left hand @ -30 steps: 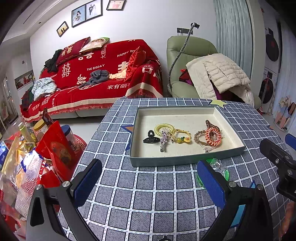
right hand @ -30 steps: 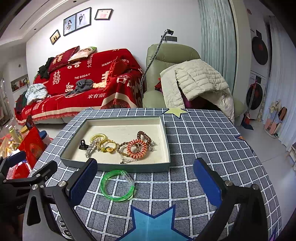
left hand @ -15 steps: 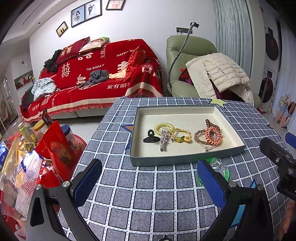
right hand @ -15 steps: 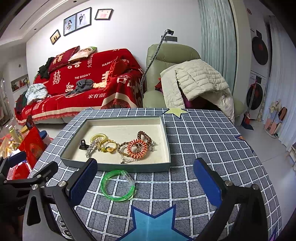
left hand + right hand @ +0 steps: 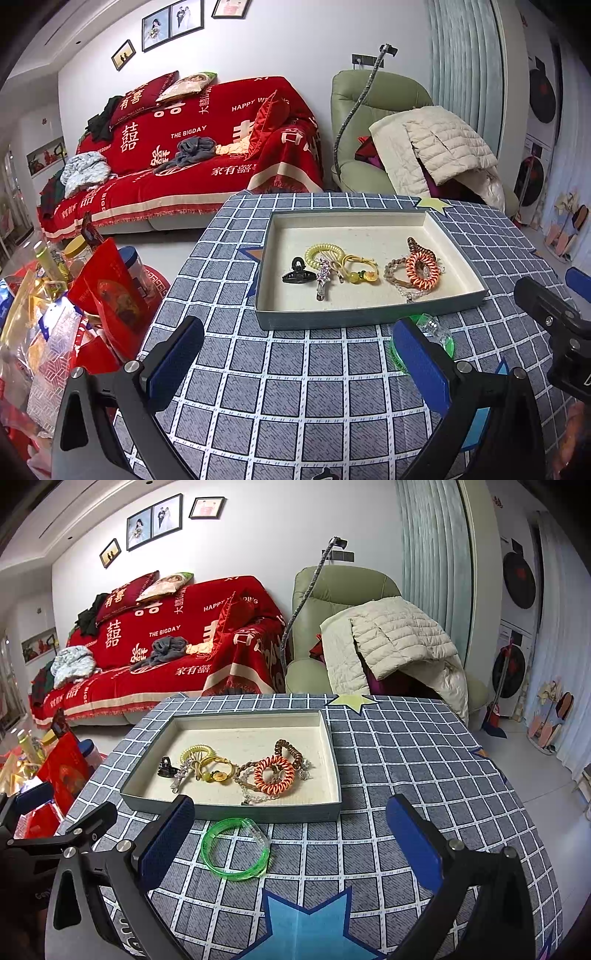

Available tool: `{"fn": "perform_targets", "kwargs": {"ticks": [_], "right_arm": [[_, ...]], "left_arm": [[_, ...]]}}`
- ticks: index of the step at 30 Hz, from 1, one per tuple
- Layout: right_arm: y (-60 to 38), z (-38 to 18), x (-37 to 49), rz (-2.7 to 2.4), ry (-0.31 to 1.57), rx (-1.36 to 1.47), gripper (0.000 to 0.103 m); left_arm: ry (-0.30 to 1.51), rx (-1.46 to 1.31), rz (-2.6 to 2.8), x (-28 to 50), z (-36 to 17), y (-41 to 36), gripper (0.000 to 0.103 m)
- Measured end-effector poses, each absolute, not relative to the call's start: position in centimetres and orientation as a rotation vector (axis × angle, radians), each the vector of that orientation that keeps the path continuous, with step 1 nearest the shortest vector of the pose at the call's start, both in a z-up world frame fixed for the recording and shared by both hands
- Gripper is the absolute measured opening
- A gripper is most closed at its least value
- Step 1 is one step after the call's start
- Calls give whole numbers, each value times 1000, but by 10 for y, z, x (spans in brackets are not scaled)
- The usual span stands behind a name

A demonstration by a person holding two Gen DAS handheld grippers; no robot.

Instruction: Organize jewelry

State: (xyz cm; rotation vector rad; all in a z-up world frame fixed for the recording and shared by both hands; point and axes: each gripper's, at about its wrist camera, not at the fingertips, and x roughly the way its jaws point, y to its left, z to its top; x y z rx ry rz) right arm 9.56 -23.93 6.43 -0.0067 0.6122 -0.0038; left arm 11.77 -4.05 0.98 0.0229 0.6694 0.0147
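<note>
While I hold my left tool (image 5: 295, 363) and right tool (image 5: 291, 836) spread wide and gripping nothing above the desk's (image 5: 406, 775) near edge, the green bangle (image 5: 236, 849) lies just before the tray (image 5: 236, 812), which holds the other hair ties (image 5: 275, 771) and clips farther back.

Behind the checked tablecloth (image 5: 406, 760) stands a red-covered sofa (image 5: 155, 657), with a green armchair (image 5: 332, 602) beside it bearing a cream quilted jacket (image 5: 395, 642), and three framed photos (image 5: 159, 517) above.
</note>
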Motion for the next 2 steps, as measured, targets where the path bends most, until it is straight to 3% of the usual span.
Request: {"fn": "perform_targets", "kwargs": {"ticks": [2], "right_arm": [[-239, 64, 96, -5, 613, -6, 103]], "left_arm": [[670, 28, 16, 117, 9, -41, 103]]}}
